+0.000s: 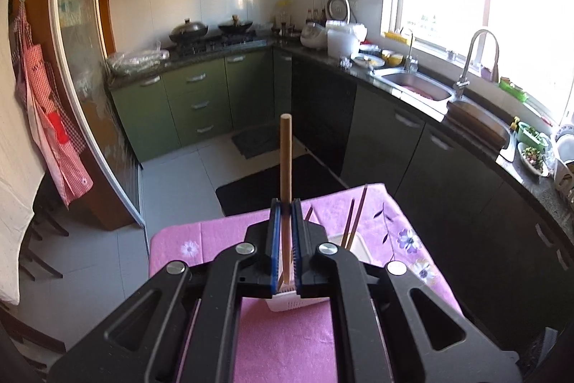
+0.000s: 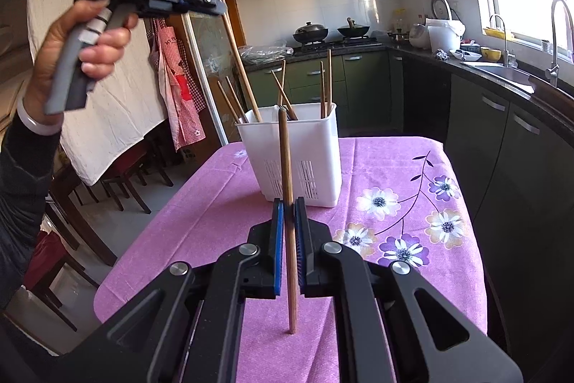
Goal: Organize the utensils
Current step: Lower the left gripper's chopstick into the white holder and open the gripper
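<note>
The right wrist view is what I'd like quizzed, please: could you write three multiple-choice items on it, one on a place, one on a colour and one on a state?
1. Where does the white holder stand?
A. on the pink tablecloth
B. in the sink
C. on the stove

2. What colour are the right gripper's pads?
A. red
B. blue
C. yellow

3. What state is the right gripper in?
A. wide open and empty
B. shut on a spoon
C. shut on a chopstick

Answers:
1 A, its base rests on the tablecloth.
2 B, blue strips line both jaws.
3 C, the chopstick is pinched between the pads.
</note>
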A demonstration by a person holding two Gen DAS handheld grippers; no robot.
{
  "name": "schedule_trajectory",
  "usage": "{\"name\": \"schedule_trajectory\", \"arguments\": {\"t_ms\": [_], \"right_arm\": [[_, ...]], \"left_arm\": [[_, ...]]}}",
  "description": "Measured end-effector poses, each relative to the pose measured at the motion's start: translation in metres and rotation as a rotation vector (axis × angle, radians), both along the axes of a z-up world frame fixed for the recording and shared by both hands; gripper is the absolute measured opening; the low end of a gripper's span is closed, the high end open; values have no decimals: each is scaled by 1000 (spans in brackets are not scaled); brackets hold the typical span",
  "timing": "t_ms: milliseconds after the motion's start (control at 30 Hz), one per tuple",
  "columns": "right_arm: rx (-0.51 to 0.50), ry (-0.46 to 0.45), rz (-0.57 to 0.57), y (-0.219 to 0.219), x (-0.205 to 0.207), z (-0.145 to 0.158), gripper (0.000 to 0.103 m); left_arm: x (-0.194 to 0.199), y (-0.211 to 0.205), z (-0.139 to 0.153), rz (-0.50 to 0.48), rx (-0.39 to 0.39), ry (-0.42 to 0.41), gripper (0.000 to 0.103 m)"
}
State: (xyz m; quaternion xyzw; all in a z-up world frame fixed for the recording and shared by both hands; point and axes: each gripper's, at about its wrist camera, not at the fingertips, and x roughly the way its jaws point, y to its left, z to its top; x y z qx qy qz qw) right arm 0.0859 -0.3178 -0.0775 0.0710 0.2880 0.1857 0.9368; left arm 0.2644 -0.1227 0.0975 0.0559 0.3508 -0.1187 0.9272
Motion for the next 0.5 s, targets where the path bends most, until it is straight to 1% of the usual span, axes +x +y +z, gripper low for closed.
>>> {"name": "schedule_trajectory", "arguments": {"t_ms": [167, 267, 300, 333, 367, 400, 433, 500], "right_arm": [[4, 1, -3, -1, 0, -1, 7], [4, 1, -2, 0, -1, -1, 7], [4, 1, -2, 0, -1, -1, 7], [5, 1, -3, 0, -1, -1, 7], [6, 1, -4, 0, -1, -1, 7], [8, 1, -4, 0, 0, -1, 7], [10, 2, -3, 0, 0, -1, 7], [16, 2, -4, 0, 1, -1, 7]], "left_arm": [[13, 1, -36, 9, 19, 76, 6], [10, 4, -46, 10, 16, 97, 8], [6, 6, -45, 5, 7, 100, 15], [2, 8, -44, 1, -4, 98, 32], [-7, 13, -41, 0, -22, 85, 43], [-17, 17, -39, 4, -37, 61, 66], [-31, 23, -35, 12, -58, 20, 75], [-58, 34, -32, 28, -73, -46, 78]]}}
